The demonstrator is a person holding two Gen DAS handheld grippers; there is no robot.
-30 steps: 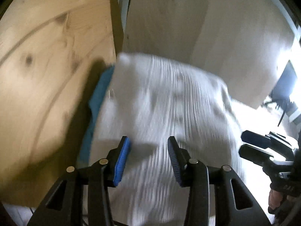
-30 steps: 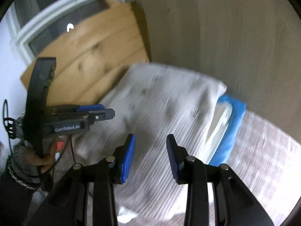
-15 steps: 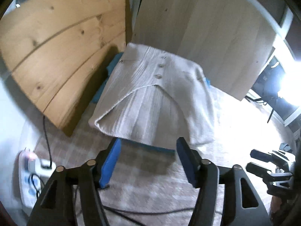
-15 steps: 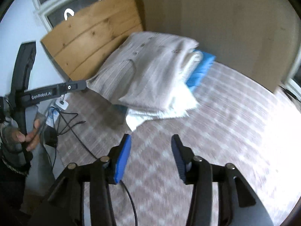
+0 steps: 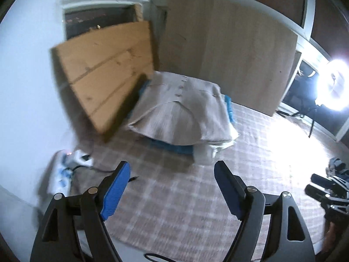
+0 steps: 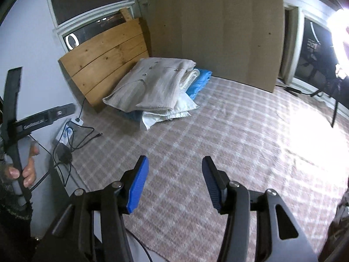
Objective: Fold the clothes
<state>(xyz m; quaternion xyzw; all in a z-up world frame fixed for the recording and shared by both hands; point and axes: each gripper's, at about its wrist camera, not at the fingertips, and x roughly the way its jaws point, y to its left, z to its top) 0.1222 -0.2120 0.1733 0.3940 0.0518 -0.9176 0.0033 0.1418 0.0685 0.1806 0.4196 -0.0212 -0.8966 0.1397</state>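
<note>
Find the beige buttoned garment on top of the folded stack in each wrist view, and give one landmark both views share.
Left wrist view: the beige garment lies at centre, above the middle, on top of the stack, right of the leaning wooden board.
Right wrist view: the beige garment lies left of centre in the upper half, on the stack's white and blue layers.
Shared landmark: the wooden board, just left of the stack in both.

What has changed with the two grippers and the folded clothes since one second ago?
Both grippers have drawn back from the beige buttoned garment. The left gripper and right gripper now hang over the checked rug, jaws opening, nothing between them. The garment stays folded on top of the pile, with white cloth and blue cloth beneath.
</note>
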